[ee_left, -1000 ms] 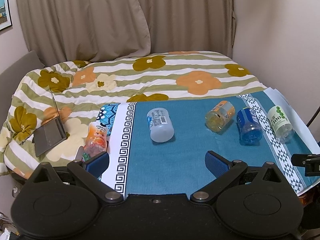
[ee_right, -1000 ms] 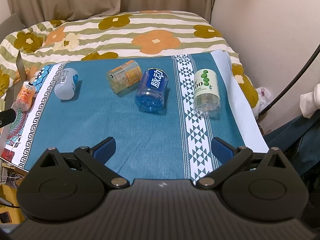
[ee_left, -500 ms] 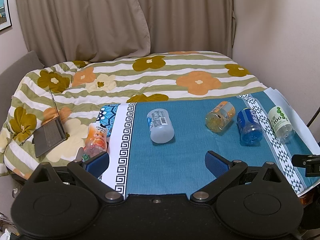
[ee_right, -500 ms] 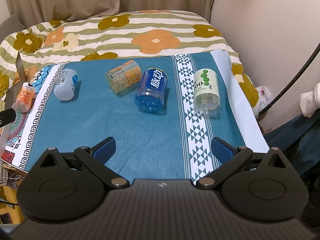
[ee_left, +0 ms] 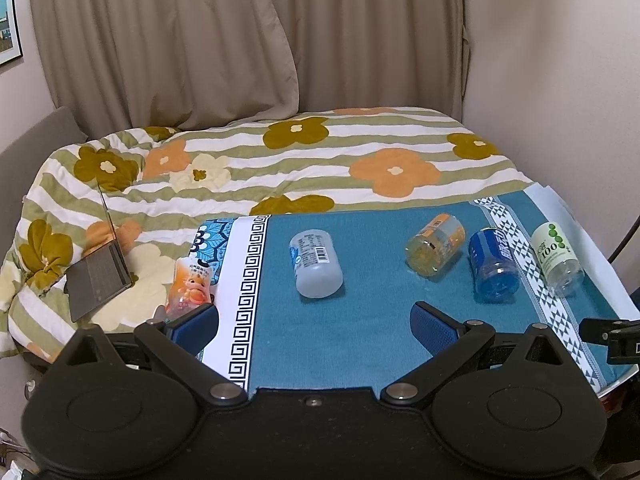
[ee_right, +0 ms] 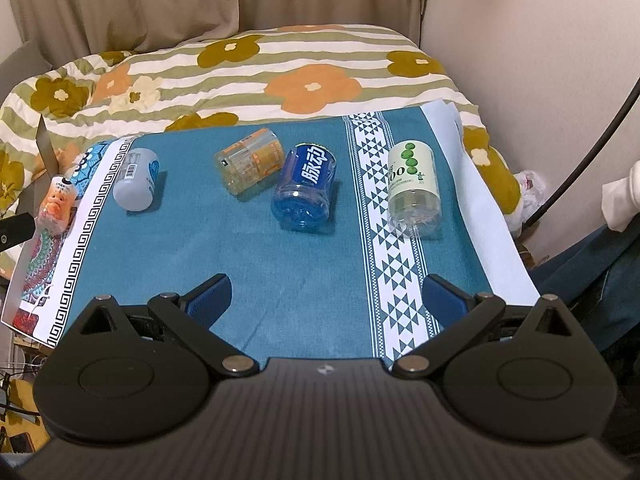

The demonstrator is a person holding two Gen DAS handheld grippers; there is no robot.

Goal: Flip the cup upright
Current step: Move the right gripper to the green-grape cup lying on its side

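1. Left tool: blue-padded fingers spread wide, holding nothing, above the near edge of the teal cloth.
2. Right tool: fingers likewise spread apart and empty, above the same cloth's near edge.
3. Frosted white plastic cup with a blue-and-white label bearing a barcode and small print too fine to read; it lies on its side on the left part of the teal field, base toward the camera.
4. Clear plastic cup with an orange label; on its side, mid-cloth, label text illegible.
5. Clear blue plastic cup with large white Chinese characters reading "脉动"; on its side, just beside the orange one.
6. Clear plastic cup with a pale label showing green dots and the digits "100"; on its side on the white triangle-patterned band, apart from the blue cup.
7. Small pouch-like container printed with an orange cartoon figure; at the cloth's left border, beside the Greek-key trim.
8. Surface: the cloth covers a table standing against a bed.
9. Room: striped quilt with orange and olive flowers, an open grey laptop on it, beige curtains behind, a framed picture on the left wall.
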